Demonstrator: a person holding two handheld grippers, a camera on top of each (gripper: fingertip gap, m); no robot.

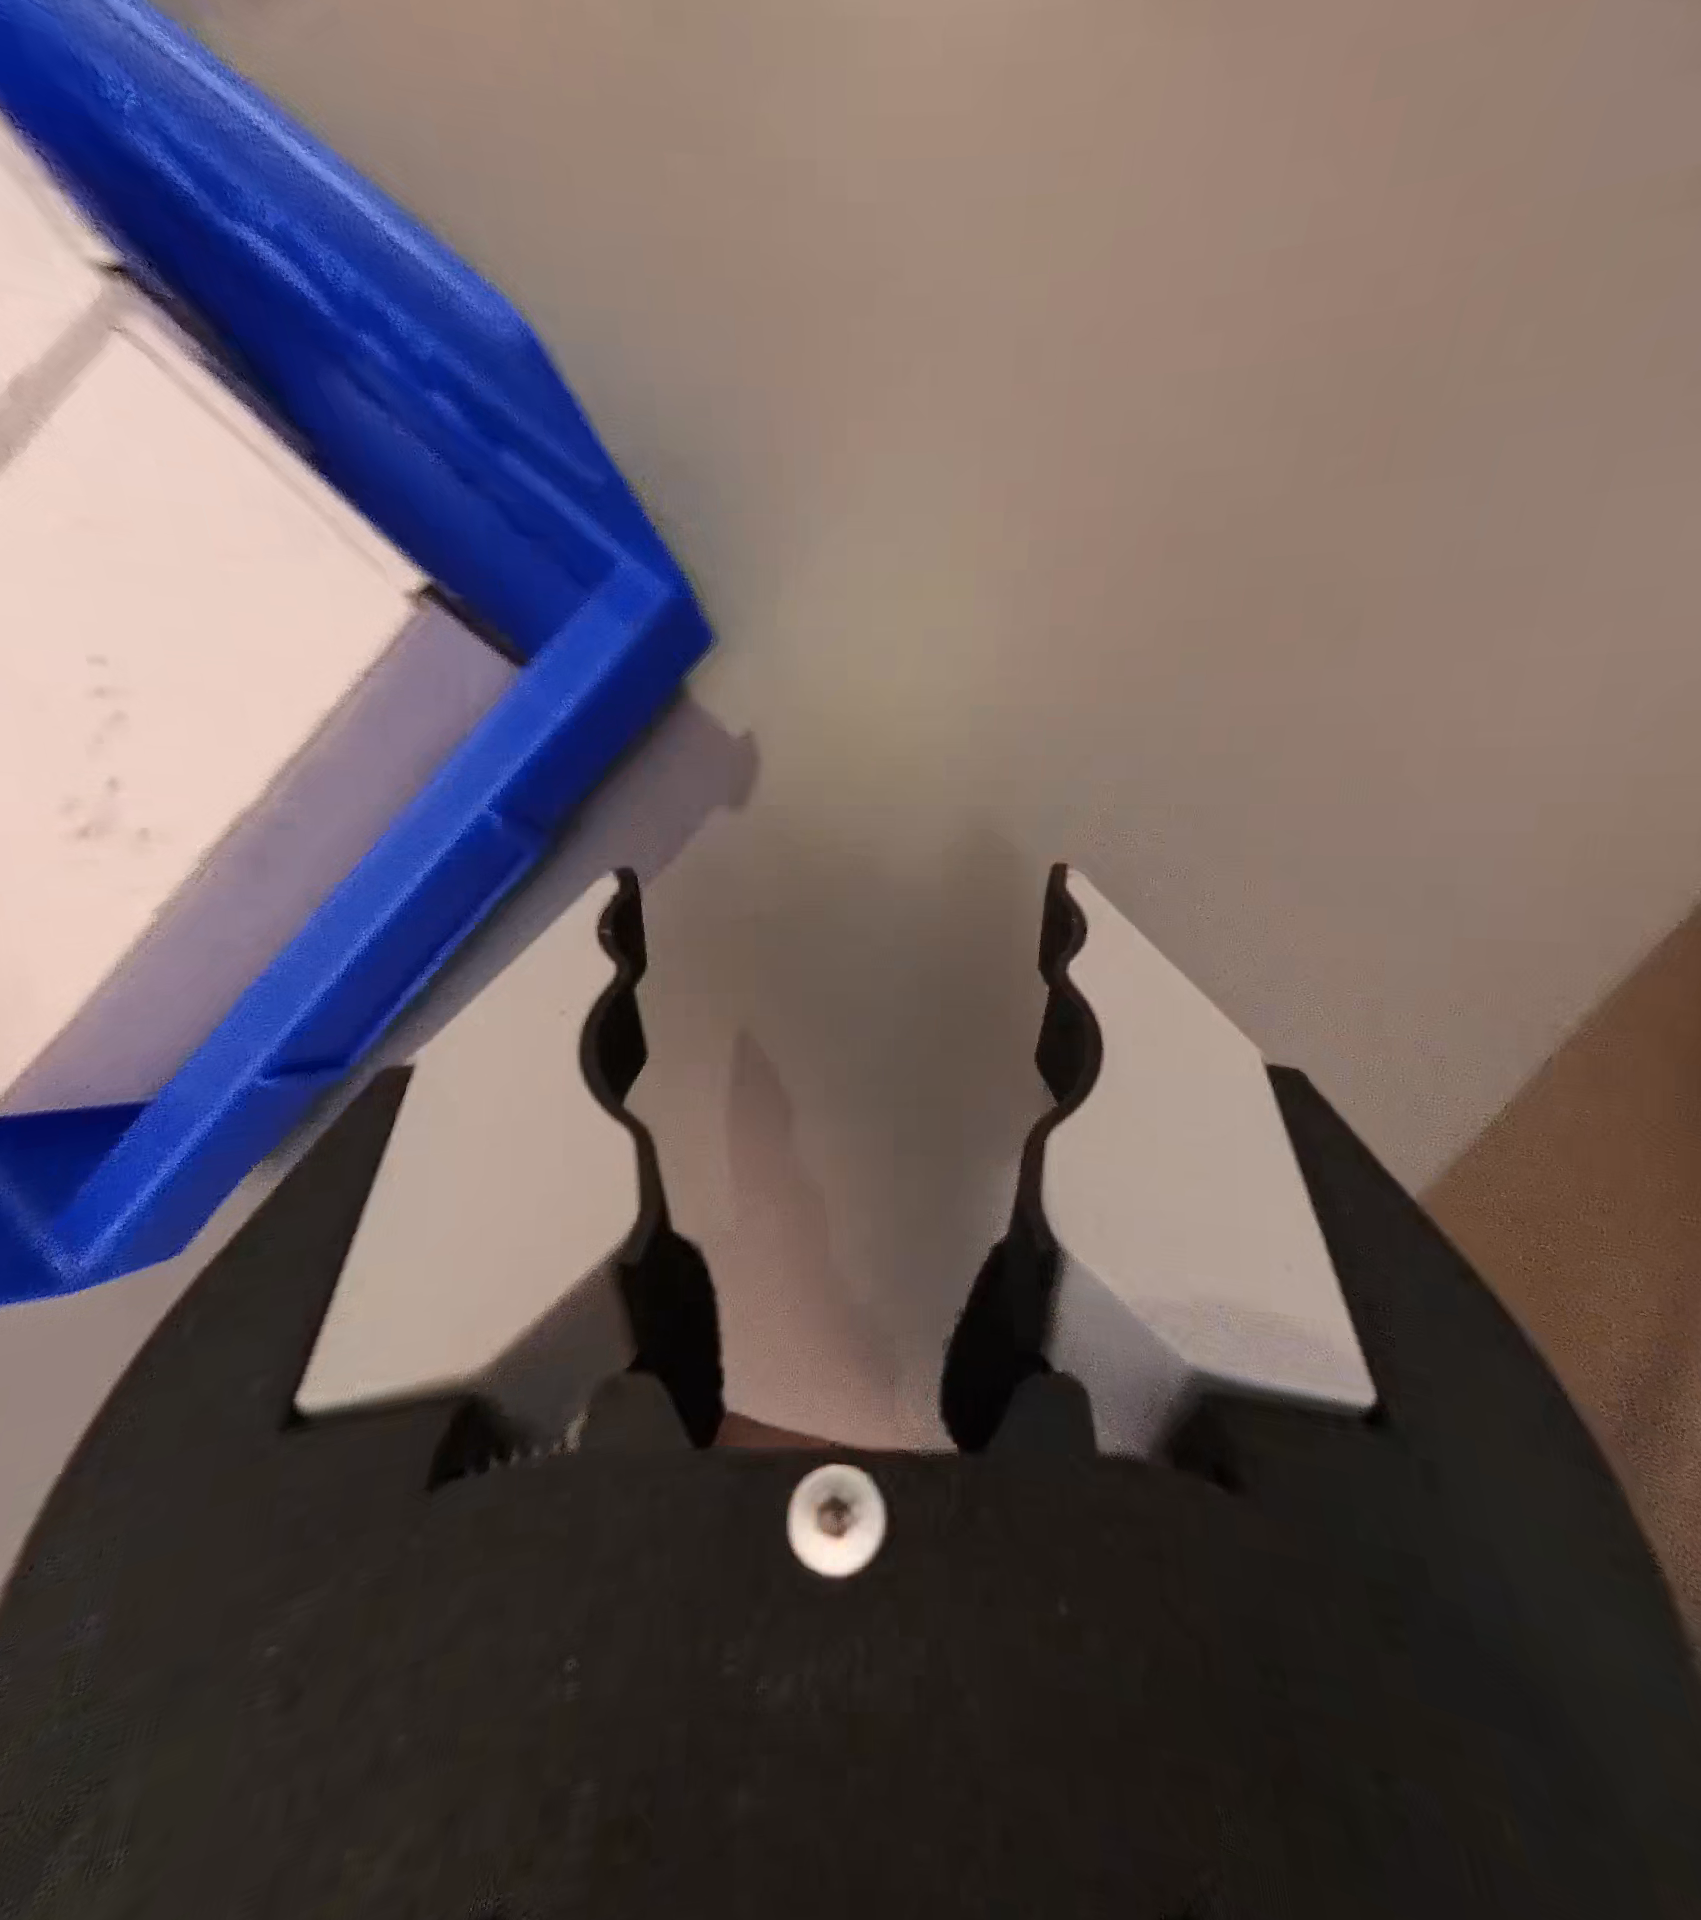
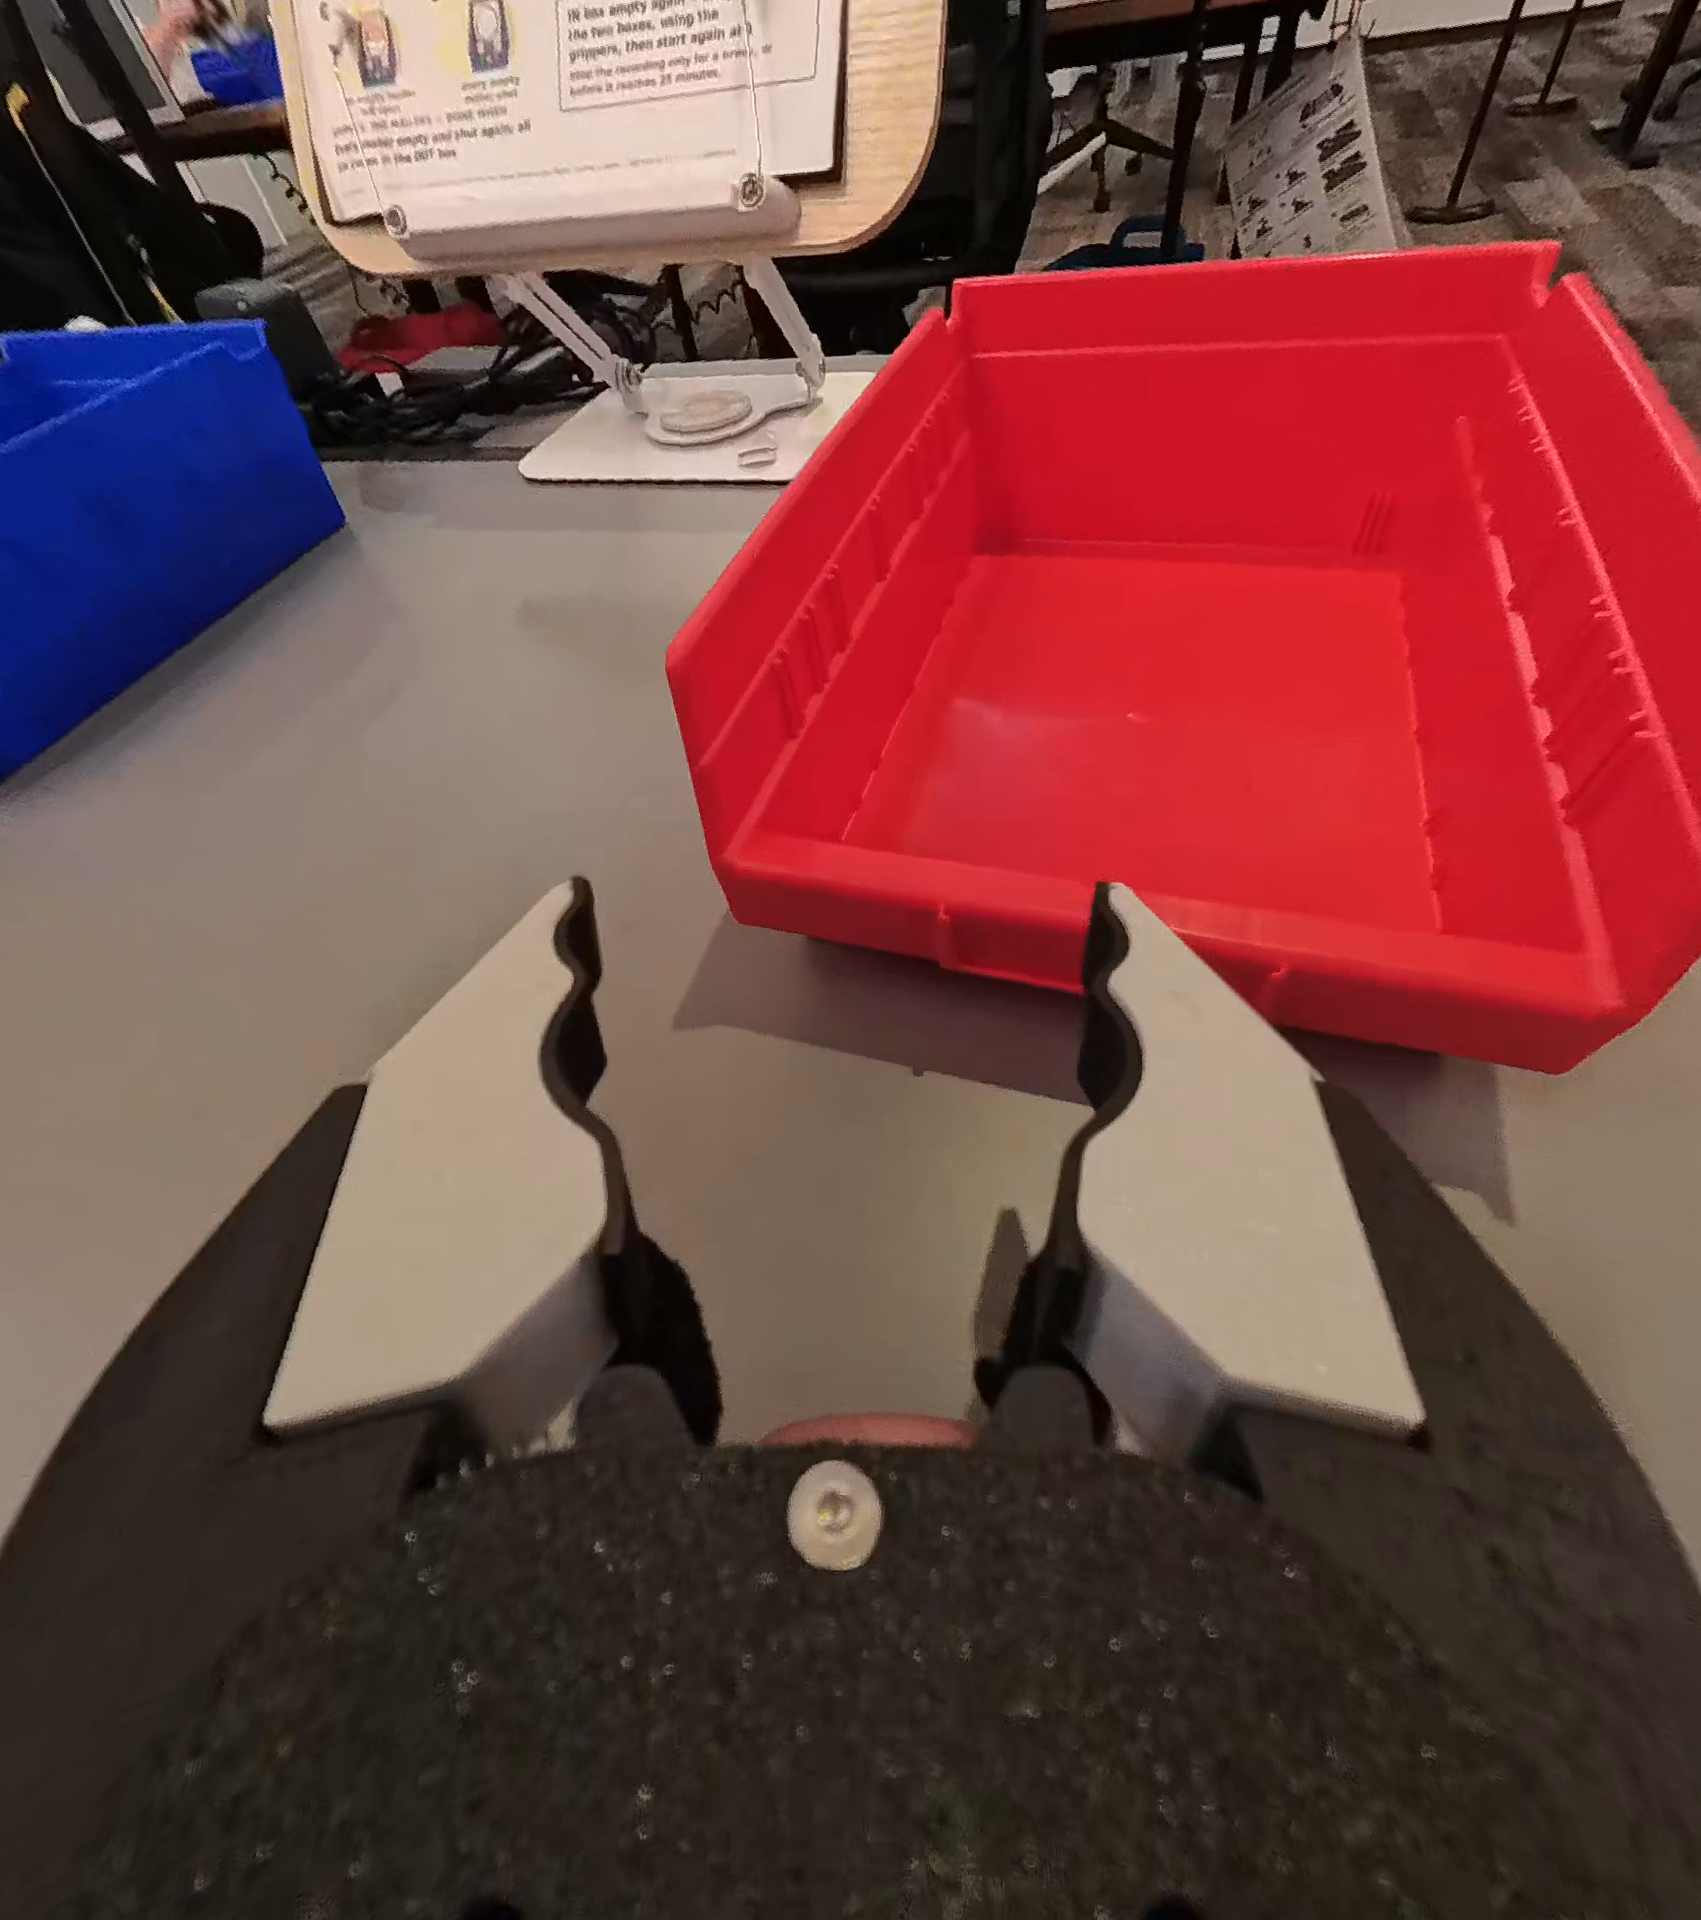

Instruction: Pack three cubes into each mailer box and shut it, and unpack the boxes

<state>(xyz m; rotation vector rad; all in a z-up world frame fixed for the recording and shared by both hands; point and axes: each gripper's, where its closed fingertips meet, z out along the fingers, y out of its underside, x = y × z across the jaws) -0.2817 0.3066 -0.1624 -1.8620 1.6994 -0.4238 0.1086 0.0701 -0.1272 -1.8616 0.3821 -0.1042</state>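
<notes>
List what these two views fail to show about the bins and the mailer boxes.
- Blue bin, left wrist view: cut off by the left edge and motion-blurred, so the count of white mailer boxes inside is unclear.
- Blue bin, right wrist view: its near wall hides the contents.
- Cubes: none visible in either view.
- Red bin: right side cropped by the edge.
</notes>
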